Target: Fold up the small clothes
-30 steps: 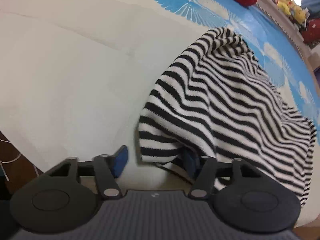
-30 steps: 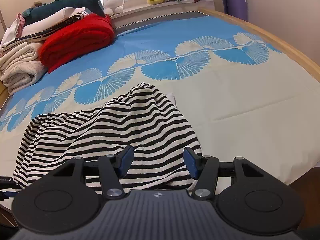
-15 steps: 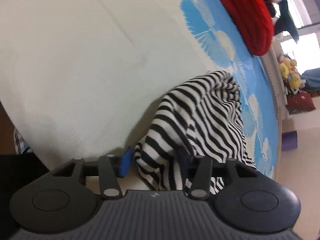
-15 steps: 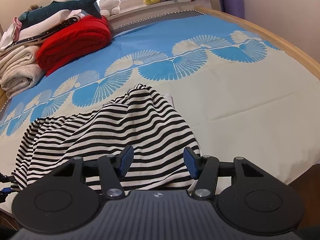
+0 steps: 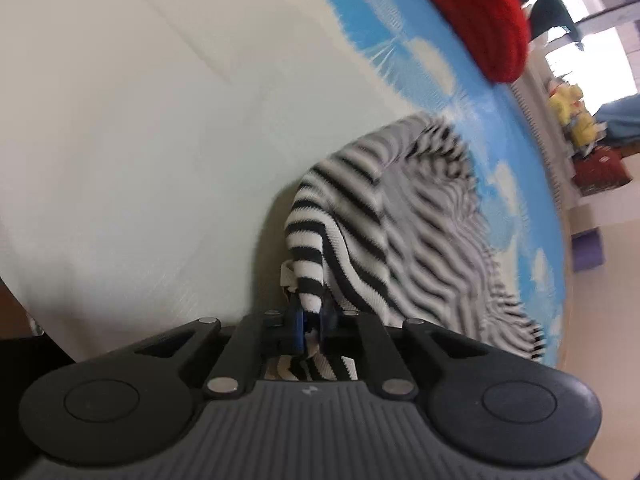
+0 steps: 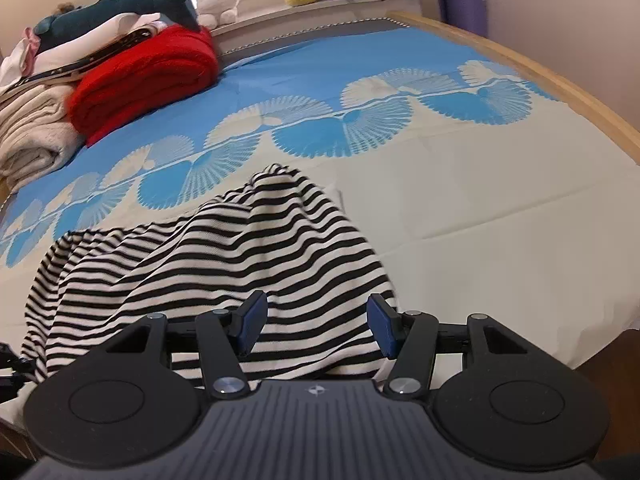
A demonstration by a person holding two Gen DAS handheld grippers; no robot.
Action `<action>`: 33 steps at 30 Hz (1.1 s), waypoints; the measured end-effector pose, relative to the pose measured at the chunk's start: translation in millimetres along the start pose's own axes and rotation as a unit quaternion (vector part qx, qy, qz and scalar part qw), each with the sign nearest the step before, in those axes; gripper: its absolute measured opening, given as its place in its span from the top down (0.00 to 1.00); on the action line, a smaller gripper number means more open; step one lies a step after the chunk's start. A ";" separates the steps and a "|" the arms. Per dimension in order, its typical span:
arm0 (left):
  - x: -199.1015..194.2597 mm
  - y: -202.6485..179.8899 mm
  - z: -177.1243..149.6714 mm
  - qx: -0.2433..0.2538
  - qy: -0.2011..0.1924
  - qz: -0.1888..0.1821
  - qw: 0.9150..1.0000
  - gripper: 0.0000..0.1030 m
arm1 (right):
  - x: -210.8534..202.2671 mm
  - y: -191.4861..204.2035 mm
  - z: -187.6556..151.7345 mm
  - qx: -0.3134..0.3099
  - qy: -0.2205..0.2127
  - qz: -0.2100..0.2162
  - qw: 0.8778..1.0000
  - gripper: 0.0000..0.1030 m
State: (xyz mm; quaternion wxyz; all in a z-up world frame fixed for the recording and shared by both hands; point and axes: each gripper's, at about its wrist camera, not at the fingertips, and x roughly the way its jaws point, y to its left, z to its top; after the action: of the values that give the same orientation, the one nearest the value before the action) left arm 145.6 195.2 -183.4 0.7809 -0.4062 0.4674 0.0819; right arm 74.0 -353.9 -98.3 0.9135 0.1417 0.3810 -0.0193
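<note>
1. already the left gripper [image 5: 310, 322] has its jaws just closed, pinched tight on a bunched corner of the striped garment [image 5: 404, 236]; the cloth rises straight ahead of its fingertips and trails off forward and to its right across the bed [image 5: 132, 128].
2. the right gripper [image 6: 316, 322] stands wide with nothing pressed; the same striped garment [image 6: 224, 256] lies under and just ahead of its open jaws, its hem edge running crosswise between the pads.
3. the garment's long axis runs side to side, from the left gripper's held corner toward the right gripper's hem.
4. judging from this, the right gripper is the nearer one to the free corner and likely needs to shut there before any fold is carried forward.
</note>
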 end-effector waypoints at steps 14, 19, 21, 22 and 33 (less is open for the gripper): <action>-50.7 -253.5 -104.5 0.359 -0.043 -0.060 0.930 0.94 | -16.7 -54.8 29.0 0.101 -0.082 -0.098 0.987 0.55; -6.4 -341.1 -207.2 0.457 0.016 -0.120 0.881 0.94 | -34.6 -86.5 33.6 0.138 -0.133 -0.103 0.976 0.56; 23.7 -359.5 -246.4 0.480 0.047 -0.127 0.867 0.94 | -38.1 -103.5 33.5 0.158 -0.139 -0.099 0.973 0.56; 40.2 -362.5 -262.0 0.486 0.063 -0.124 0.863 0.92 | -38.3 -110.9 32.8 0.168 -0.137 -0.096 0.972 0.56; 29.3 -329.6 -248.8 0.550 0.072 -0.045 0.831 0.54 | -18.4 -124.6 38.4 0.210 -0.069 0.029 0.975 0.53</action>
State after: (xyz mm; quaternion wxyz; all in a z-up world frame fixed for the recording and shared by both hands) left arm 164.0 -205.5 -80.9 0.8422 0.0647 0.4714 -0.2534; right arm 69.6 -485.3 -90.1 0.8873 0.3400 0.3006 -0.0819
